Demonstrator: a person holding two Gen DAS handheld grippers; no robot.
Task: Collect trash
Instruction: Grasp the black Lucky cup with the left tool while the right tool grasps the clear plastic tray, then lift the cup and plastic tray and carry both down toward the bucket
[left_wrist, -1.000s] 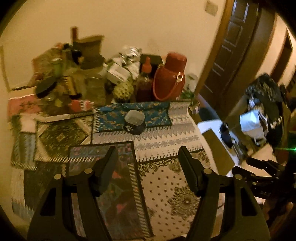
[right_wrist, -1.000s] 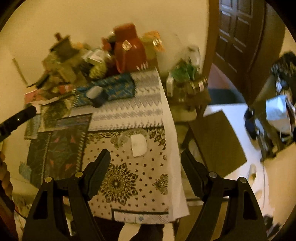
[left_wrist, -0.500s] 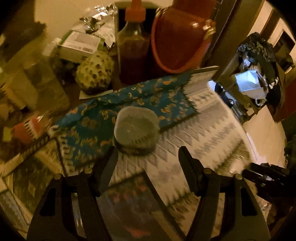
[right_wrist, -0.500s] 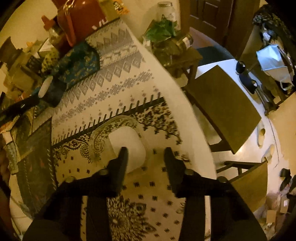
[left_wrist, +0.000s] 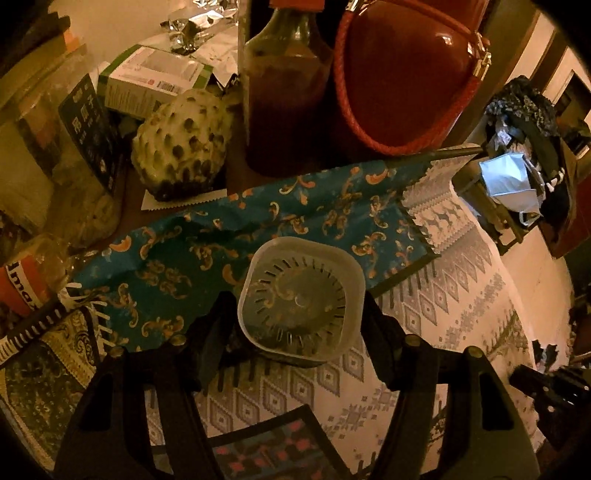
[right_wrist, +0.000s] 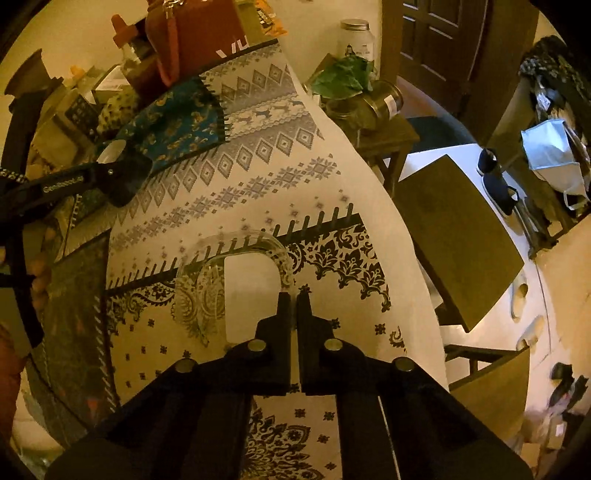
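Between left claw (left_wrist: 299, 321) fingers, plastic tub (left_wrist: 300, 298)

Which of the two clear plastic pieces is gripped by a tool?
The flat white-labelled lid, pinched at its edge by the right tool; the square tub only sits between the left tool's open fingers.
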